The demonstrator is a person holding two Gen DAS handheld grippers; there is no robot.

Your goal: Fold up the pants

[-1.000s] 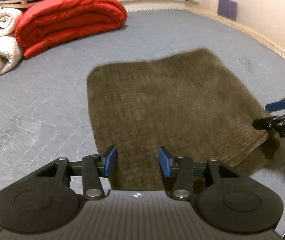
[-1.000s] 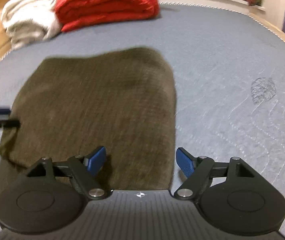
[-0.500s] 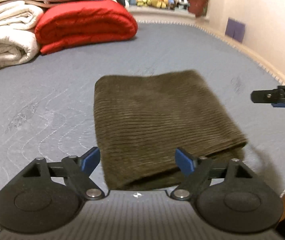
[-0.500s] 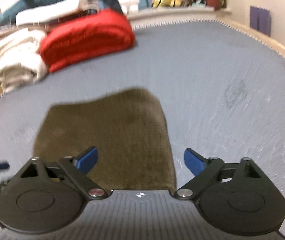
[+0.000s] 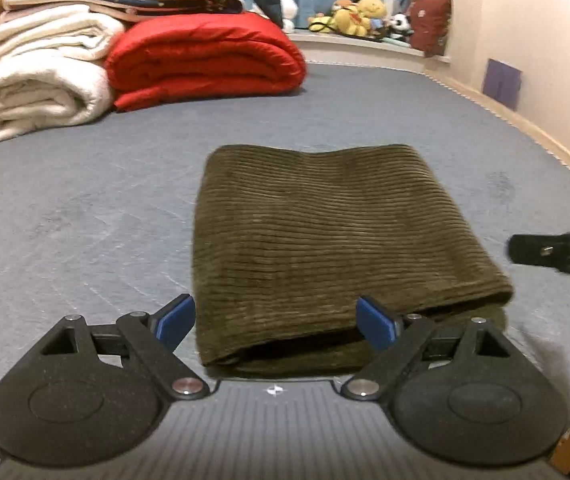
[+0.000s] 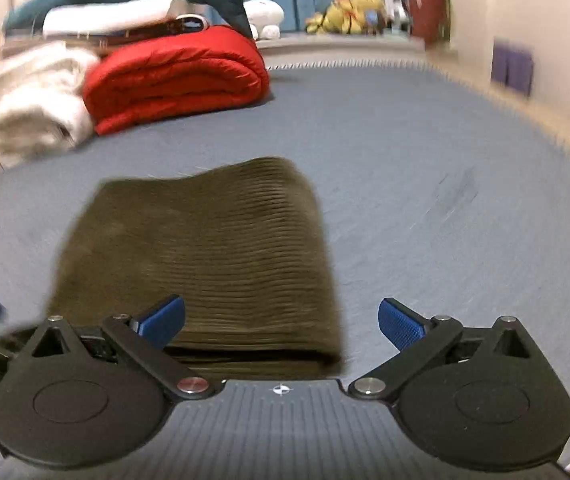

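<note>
Since the pants lie folded flat on the mattress just ahead of both claws, we judge the fold placed; the left gripper and right gripper have just been opening, now wide and empty.

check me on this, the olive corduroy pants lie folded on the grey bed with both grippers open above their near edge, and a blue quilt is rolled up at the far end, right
Not quite: the rolled quilt is red, not blue, as the left wrist view shows. The rest stands: the olive corduroy pants lie folded on the grey bed, and the left gripper and right gripper, whose jaws have just been opening, stand open above the near edge.
</note>
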